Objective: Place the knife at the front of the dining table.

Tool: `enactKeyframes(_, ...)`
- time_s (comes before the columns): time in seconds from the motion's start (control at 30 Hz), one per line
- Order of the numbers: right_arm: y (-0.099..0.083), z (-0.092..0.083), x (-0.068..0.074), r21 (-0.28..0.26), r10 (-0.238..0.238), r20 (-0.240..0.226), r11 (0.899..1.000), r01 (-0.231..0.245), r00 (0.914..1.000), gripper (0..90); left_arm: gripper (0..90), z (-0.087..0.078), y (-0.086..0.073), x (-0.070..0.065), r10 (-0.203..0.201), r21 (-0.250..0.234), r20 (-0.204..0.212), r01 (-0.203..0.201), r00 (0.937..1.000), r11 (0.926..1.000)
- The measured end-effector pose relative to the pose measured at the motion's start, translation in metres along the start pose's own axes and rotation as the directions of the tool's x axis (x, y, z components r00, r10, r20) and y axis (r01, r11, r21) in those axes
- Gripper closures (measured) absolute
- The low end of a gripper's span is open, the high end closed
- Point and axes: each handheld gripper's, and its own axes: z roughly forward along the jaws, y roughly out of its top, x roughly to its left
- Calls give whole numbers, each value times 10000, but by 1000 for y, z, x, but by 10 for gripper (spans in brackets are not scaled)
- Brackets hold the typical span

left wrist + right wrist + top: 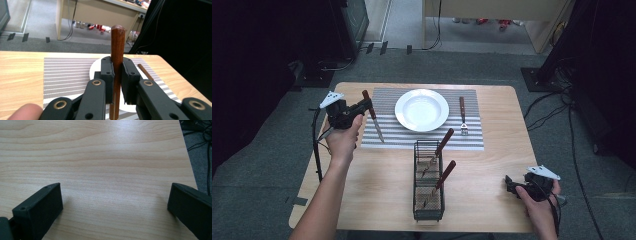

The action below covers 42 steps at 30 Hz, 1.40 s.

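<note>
My left gripper (367, 106) is shut on the brown wooden handle of a knife (376, 127), holding it above the left part of the striped placemat (472, 141). The handle end points up and away and the blade slants down toward the mat. In the left gripper view the handle (118, 42) stands upright, clamped between the two black pads (108, 72). A white plate (422, 110) sits mid-mat, to the right of the knife. My right gripper (511, 185) rests near the table's front right corner. Its jaws stand wide apart over bare wood (115, 170), with nothing between them.
A fork (463, 116) with a brown handle lies on the mat to the right of the plate. A black wire caddy (428, 200) at the table's front middle holds two brown-handled utensils (443, 177). Cables and dark equipment surround the table on the floor.
</note>
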Motion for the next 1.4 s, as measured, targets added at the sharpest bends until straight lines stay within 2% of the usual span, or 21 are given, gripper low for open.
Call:
enactKeyframes(0.17,0,0,0,0,-1,0,10000,1,10000,0,824,12,-1,7,-88,298,-145,93,9999,9995)
enactKeyframes(0.73,0,0,0,-2,0,-5,10000,0,10000,0,824,49,-3,17,164,1008,-888,-74,9959,9949)
enactKeyframes(1.13,0,0,0,-1,3,-9,10000,-3,10000,0,824,77,1,20,93,1384,-970,43,9952,9904)
enactKeyframes(1.4,0,0,0,-3,8,-12,10000,-8,10000,0,825,103,0,25,-133,1652,-1047,306,9944,9858)
